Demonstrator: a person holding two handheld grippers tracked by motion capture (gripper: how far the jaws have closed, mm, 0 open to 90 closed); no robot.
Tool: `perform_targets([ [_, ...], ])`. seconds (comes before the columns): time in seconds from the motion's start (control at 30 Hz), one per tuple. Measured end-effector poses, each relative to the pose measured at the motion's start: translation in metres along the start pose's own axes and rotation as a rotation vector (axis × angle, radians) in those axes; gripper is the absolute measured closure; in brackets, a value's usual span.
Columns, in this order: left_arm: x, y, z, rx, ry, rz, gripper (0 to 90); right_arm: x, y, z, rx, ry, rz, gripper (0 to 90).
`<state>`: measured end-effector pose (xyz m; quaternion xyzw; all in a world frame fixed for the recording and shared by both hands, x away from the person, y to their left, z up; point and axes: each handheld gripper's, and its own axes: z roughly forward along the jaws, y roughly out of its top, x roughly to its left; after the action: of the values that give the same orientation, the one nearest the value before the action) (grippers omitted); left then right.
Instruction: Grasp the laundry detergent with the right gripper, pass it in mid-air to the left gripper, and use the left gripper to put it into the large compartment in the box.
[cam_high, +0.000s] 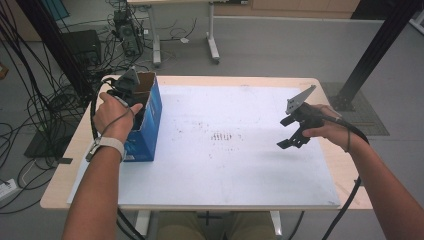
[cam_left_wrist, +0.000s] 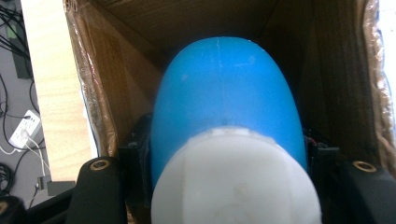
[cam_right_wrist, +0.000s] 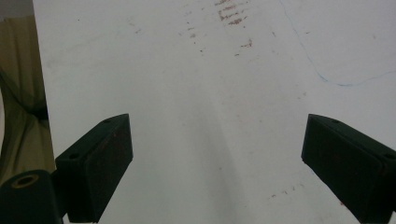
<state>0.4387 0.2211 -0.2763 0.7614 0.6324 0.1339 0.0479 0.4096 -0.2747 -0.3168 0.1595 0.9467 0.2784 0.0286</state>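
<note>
The left gripper (cam_left_wrist: 224, 186) is clamped on a blue bottle with a white cap (cam_left_wrist: 226, 112), held down inside the open cardboard box (cam_high: 147, 117) at the table's far-left; the bottle's long axis runs straight ahead from the jaws into the box. The right gripper (cam_high: 292, 134) hangs at the right over the white mat (cam_high: 225, 165), jaws wide apart, holding nothing. No writing is readable.

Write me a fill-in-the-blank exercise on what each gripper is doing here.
1. The left gripper is shut on a ____ bottle with a white cap.
2. The bottle is inside a ____ box.
3. The right gripper has its jaws ____ above the white mat.

Missing words: blue; cardboard; open
</note>
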Motion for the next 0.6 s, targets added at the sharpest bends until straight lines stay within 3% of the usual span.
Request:
perform_targets([
  [0.6,-0.0012,0.0001,0.0002,-0.007,0.005,0.003,37.0,0.0004,-0.0013,0.0004,0.0,0.001,0.002,8.8],
])
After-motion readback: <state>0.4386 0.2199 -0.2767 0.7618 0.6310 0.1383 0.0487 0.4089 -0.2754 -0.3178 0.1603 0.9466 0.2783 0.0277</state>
